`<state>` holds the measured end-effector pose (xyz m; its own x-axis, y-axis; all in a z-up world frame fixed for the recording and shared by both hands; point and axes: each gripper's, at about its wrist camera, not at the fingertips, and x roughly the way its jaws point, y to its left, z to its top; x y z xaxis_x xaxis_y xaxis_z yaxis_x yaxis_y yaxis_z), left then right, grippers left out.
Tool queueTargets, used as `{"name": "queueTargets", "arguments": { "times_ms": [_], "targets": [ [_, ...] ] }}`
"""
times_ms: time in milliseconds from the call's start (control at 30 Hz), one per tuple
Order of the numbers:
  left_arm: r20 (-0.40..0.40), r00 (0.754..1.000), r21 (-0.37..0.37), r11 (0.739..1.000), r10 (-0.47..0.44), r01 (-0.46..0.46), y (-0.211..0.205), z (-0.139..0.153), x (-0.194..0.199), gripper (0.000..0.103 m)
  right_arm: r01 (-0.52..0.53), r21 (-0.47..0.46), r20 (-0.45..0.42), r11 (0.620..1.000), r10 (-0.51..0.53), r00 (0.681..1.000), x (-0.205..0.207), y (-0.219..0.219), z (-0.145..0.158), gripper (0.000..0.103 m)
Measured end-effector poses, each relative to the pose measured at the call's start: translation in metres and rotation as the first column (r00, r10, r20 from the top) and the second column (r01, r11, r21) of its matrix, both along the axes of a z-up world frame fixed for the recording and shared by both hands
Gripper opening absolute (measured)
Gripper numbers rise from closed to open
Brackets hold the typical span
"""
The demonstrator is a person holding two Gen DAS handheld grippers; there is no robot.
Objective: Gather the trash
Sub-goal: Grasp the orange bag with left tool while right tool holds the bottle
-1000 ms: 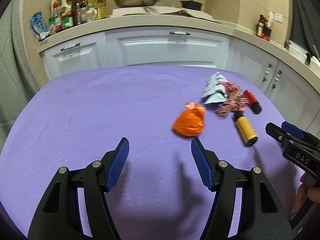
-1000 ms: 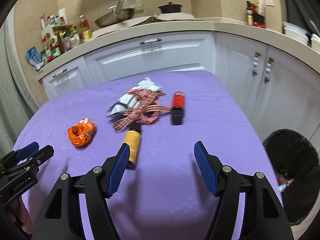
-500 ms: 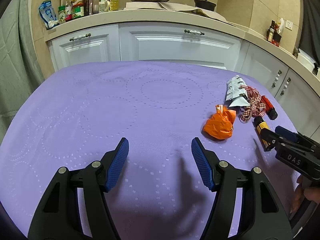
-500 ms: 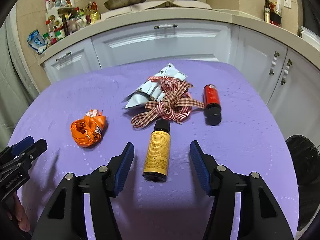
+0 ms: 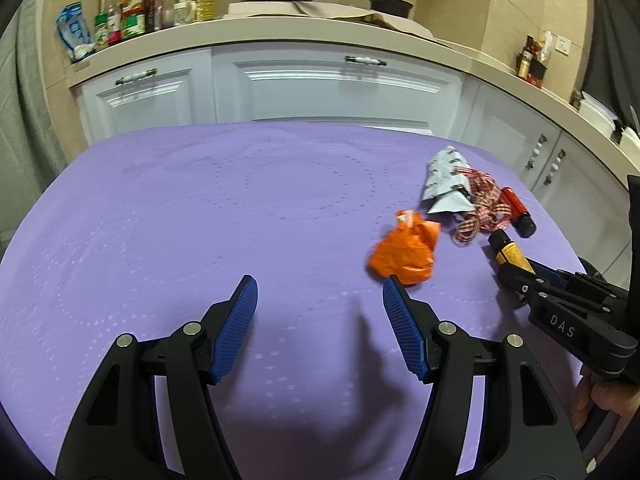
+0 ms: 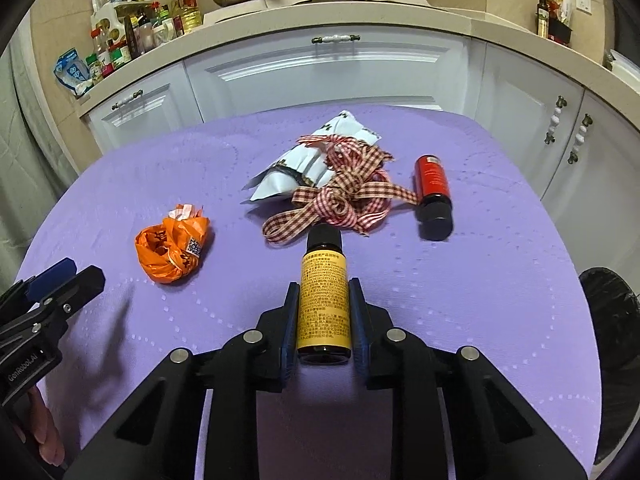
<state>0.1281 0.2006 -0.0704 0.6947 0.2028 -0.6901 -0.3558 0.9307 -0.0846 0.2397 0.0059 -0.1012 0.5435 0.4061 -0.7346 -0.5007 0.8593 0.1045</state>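
- On the purple-covered desk [image 6: 500,280], the trash lies in a loose cluster: yellow bottle [image 6: 324,300], red bottle [image 6: 434,188], checked ribbon [image 6: 344,196], white wrapper [image 6: 304,168] and orange wrapper [image 6: 172,248].
- Step in hand, as judged: securing the yellow bottle. Grip should sit mid-body, both pads flat on the label, before lifting towards the black bin [image 6: 612,344] at the desk's right edge.
- The bottle's cap touches the ribbon; lift straight up to avoid dragging it.
- Right gripper [image 6: 324,320]: its fingers are closing, the yellow bottle between them, pads at its sides.
- Left gripper [image 5: 318,320]: its fingers stand well apart, holding nothing, the orange wrapper just ahead of the right finger.
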Motion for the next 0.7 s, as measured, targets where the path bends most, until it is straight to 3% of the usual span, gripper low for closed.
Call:
{"name": "queueTargets", "arguments": {
  "times_ms": [333, 700],
  "targets": [
    [-0.015, 0.998, 0.014, 0.998, -0.059, 0.060, -0.028, -0.001, 0.026, 0.064, 0.068, 0.026, 0.012, 0.997, -0.068, 0.998, 0.007, -0.036, 0.003, 0.025],
    [-0.083, 0.994, 0.014, 0.997, -0.074, 0.075, -0.039, -0.016, 0.059, 0.064, 0.121, 0.057, 0.001, 0.991, -0.122, 0.993, 0.018, -0.066, 0.002, 0.025]
  ]
}}
